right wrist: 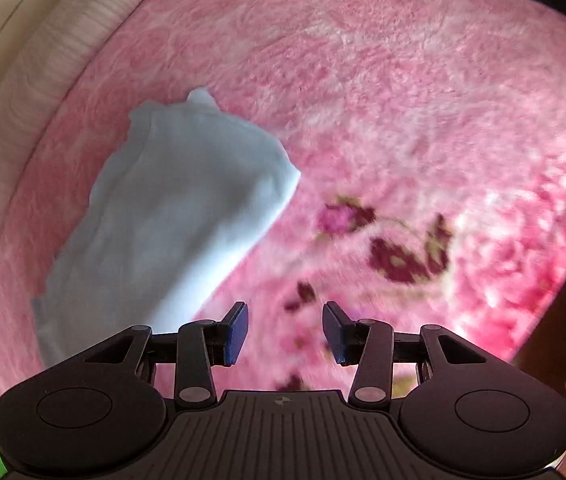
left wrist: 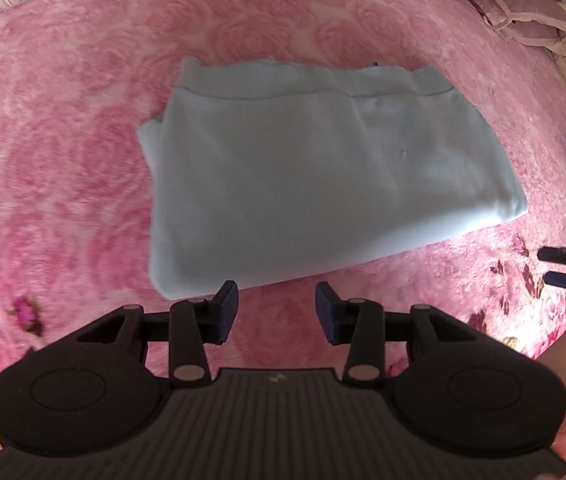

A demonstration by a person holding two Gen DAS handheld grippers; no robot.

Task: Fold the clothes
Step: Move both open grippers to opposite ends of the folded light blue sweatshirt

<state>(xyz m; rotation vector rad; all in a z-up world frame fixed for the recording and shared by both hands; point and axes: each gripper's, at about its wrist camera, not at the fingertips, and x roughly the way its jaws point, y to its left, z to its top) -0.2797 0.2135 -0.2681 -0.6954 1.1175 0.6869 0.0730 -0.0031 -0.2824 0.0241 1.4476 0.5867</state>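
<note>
We find the pale blue folded fleece garment (left wrist: 307, 168) flat on the pink rose-patterned plush blanket (left wrist: 63, 152). Our left gripper (left wrist: 277, 312) and right gripper (right wrist: 285, 332) gape empty near its edge, presumably positioned for another fold.

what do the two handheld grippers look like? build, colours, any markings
Both match: left gripper and right gripper have matte black bodies with a ribbed centre plate, two round side housings, silver pivot pins, black linkage arms, dark blue textured pads, and a small round mark on the plate. No cables visible.
</note>
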